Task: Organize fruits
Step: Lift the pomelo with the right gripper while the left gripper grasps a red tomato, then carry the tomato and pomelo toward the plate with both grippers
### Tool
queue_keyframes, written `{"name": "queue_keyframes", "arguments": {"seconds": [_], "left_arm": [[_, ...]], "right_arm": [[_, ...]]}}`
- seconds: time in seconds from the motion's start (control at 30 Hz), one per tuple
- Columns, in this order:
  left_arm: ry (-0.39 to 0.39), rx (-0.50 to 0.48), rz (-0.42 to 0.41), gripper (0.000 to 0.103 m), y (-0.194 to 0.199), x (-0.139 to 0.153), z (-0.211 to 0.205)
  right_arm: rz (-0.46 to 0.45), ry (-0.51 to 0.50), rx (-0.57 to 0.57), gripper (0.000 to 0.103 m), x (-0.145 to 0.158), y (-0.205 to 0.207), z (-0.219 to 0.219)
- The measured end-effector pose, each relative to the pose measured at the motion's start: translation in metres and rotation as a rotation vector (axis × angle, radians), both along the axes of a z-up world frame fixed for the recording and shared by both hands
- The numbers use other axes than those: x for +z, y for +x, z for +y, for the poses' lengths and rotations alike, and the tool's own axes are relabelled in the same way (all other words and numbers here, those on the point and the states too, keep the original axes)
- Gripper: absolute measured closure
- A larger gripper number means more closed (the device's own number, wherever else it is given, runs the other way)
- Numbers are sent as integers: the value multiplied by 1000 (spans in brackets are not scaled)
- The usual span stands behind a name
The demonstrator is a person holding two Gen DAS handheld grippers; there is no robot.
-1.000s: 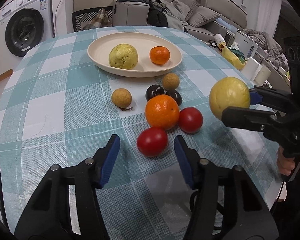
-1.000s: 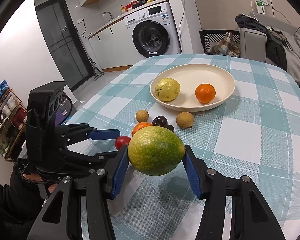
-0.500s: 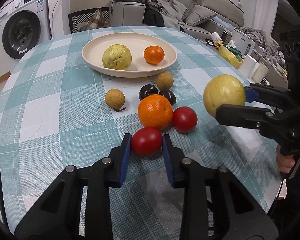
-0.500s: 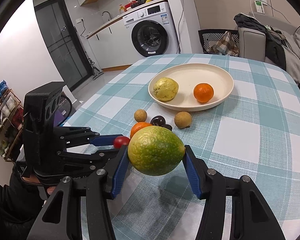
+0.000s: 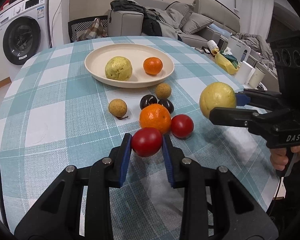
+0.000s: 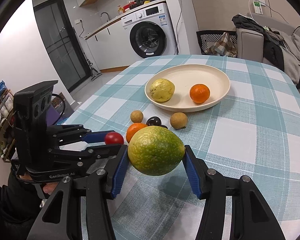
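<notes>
My left gripper (image 5: pixel 146 142) is shut on a red tomato (image 5: pixel 146 144), low over the table. My right gripper (image 6: pixel 156 156) is shut on a green-yellow guava (image 6: pixel 156 152) and holds it above the table at the right; it also shows in the left wrist view (image 5: pixel 217 98). A cream plate (image 5: pixel 102 74) at the back holds a yellow guava (image 5: pixel 118 68) and a small orange (image 5: pixel 152 65). Between plate and grippers lie a large orange (image 5: pixel 154 118), a second tomato (image 5: pixel 182 125), two tan longans (image 5: pixel 117 107) (image 5: pixel 163 90) and two dark round fruits (image 5: pixel 148 101).
The round table has a teal checked cloth (image 5: pixel 50 92). A washing machine (image 5: pixel 24 38) stands behind at the left, a sofa (image 5: pixel 170 24) behind. Cups and a yellow bag (image 5: pixel 226 64) sit past the table's right edge.
My left gripper moved forward around the near tomato and shut on it. The right gripper kept holding the guava nearly still.
</notes>
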State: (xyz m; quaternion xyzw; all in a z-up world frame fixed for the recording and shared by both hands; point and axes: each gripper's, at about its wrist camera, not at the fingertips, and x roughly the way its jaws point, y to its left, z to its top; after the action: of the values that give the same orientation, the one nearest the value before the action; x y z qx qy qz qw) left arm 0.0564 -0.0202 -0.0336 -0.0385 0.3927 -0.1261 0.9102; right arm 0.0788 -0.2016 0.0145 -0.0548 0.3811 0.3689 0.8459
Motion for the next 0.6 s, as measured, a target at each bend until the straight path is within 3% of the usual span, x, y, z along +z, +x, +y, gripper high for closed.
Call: {"name": "queue_keyframes", "arguments": {"seconds": [0.6], "left_arm": [[0, 37, -96, 75, -5, 22, 8]], "right_arm": [[-56, 13, -68, 48, 5, 8, -8]]}}
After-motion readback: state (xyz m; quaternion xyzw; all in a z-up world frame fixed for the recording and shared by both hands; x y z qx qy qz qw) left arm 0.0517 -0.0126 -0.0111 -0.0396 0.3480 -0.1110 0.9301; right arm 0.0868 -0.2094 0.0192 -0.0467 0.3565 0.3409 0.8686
